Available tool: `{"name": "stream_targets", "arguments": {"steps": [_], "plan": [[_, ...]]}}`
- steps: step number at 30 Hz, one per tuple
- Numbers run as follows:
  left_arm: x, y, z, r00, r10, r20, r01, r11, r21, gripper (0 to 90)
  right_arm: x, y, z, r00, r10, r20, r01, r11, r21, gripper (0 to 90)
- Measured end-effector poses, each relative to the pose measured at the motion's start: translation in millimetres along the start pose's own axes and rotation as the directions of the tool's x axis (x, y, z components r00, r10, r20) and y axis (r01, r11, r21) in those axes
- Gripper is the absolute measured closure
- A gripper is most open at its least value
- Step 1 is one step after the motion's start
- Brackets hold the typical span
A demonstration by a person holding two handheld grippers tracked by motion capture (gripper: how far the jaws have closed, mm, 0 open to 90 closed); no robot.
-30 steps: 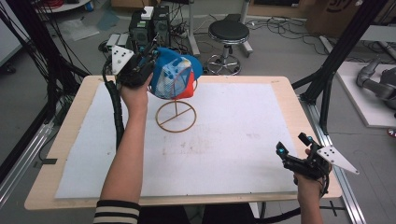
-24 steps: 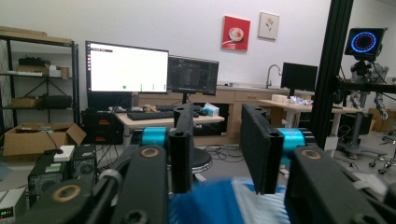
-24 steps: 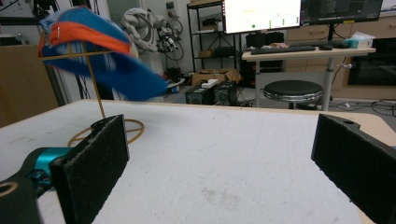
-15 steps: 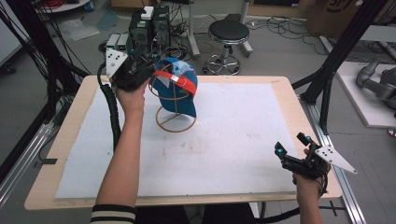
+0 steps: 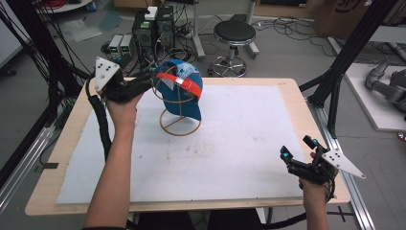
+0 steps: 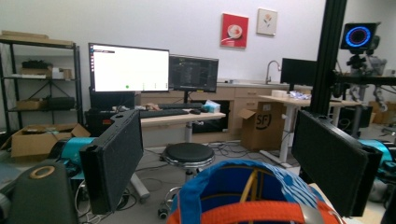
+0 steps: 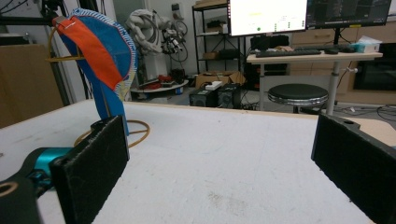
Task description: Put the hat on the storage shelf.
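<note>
Left tool (image 5: 143,85): we see jaws spread wide, empty, just beside the blue cap (image 5: 184,93) on its wire stand (image 5: 178,125).
Right tool (image 5: 298,154): we note jaws wide apart, holding nothing, low over the desk (image 5: 297,96).

The table (image 5: 230,158) is seen from above; the cap (image 5: 182,93) is caught close by the left gripper view, farther by the right.
</note>
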State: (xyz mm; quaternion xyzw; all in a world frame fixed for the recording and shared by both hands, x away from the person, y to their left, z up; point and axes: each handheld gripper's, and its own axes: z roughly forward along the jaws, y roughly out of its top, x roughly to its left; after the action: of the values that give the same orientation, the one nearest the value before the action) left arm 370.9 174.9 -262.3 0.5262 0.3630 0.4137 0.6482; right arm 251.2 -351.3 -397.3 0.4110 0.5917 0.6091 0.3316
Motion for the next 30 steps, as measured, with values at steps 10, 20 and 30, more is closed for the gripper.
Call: {"name": "stream_targets", "arguments": {"steps": [10, 20, 30], "plan": [[13.3, -1.5, -44.3, 0.9988, 0.041, -0.026, -0.040, 0.9992, 0.006, 10.3, 4.4, 1.5, 4.4, 0.9998, -0.014, -0.015, 0.014, 1.000, -0.008, 3.8], [29.8, -12.8, -93.0, 0.9975, 0.028, -0.065, -0.029, 0.9996, -0.008, 8.4, 5.2, 2.8, 9.9, 0.9998, -0.006, -0.021, 0.006, 1.000, -0.017, 3.8], [43.7, -31.1, -145.7, 0.9928, 0.030, -0.116, -0.030, 0.9996, 0.000, 8.4, 2.1, 2.6, 12.5, 0.9998, -0.014, -0.013, 0.014, 1.000, -0.025, 3.8]]}}
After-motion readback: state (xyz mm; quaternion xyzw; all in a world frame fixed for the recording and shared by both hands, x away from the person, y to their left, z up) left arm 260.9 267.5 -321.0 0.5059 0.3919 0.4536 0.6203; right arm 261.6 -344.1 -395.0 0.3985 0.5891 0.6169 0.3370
